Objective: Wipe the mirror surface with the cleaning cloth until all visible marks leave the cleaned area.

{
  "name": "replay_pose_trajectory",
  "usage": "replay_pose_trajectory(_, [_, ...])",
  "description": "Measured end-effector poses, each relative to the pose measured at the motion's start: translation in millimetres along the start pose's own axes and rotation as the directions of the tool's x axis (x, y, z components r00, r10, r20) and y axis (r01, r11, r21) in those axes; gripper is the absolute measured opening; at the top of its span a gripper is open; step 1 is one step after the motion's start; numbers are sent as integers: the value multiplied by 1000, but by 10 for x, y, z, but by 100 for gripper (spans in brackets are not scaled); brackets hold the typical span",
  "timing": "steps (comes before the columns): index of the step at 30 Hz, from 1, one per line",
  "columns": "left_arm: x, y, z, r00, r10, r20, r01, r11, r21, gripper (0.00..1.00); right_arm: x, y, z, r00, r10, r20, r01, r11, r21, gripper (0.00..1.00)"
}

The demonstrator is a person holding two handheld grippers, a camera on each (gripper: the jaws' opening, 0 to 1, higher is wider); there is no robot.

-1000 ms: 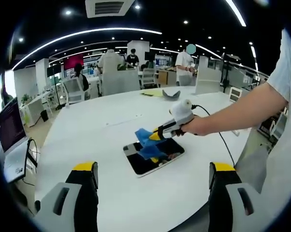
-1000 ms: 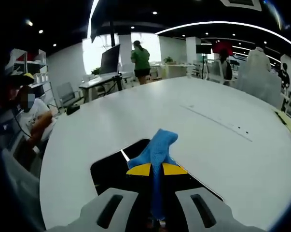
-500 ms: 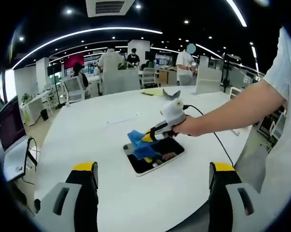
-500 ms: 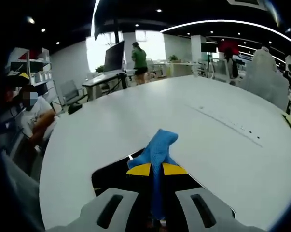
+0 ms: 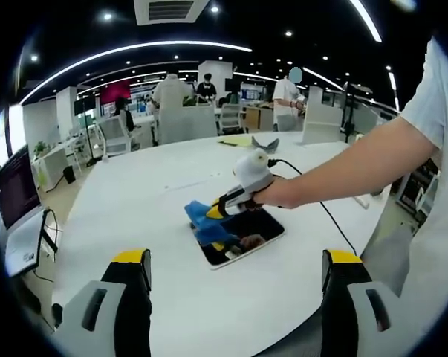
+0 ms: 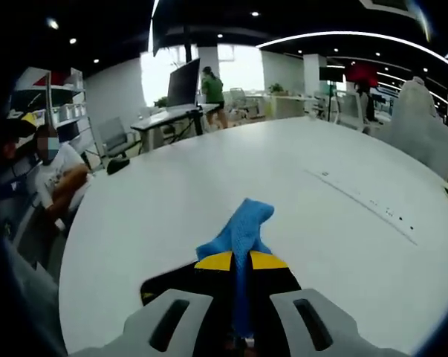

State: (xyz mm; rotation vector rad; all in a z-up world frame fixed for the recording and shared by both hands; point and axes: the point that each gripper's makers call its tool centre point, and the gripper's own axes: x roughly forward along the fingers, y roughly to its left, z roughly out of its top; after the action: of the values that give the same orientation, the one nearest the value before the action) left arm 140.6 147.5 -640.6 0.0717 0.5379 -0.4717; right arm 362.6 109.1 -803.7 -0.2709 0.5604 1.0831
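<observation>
Mirror (image 5: 242,236), a dark rectangular slab, lies flat on the white round table (image 5: 134,216) near its front edge, reflecting the room. Your blue cloth (image 5: 203,221) rests on the mirror's left end, spilling just past its edge. Your right gripper (image 5: 218,209) pinches the cloth, its yellow-tipped jaws closed tight on the fabric, with your hand (image 5: 272,192) and bare arm reaching in from the right, a black cable trailing behind. In the right gripper view, the cloth (image 6: 238,234) sticks out forward between the jaws of the right gripper (image 6: 241,261), and a corner of the mirror (image 6: 160,286) shows beneath on the table (image 6: 209,186). Your left gripper (image 5: 235,256) hangs well back from the mirror, jaws spread wide, holding nothing. Desks, chairs, monitors and several people fill the office beyond the table
</observation>
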Motion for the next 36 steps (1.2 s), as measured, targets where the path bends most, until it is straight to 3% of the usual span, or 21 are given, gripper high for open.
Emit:
replay_pose_trajectory(8, [-10, 28, 25, 1000, 5, 0, -5, 1000, 1, 96, 65, -31, 16, 1000, 2, 3, -2, 1000, 5, 1])
replay_pose_trajectory(36, [-22, 140, -123, 999, 21, -40, -22, 1000, -22, 96, 462, -16, -80, 999, 20, -33, -21, 1000, -22, 2])
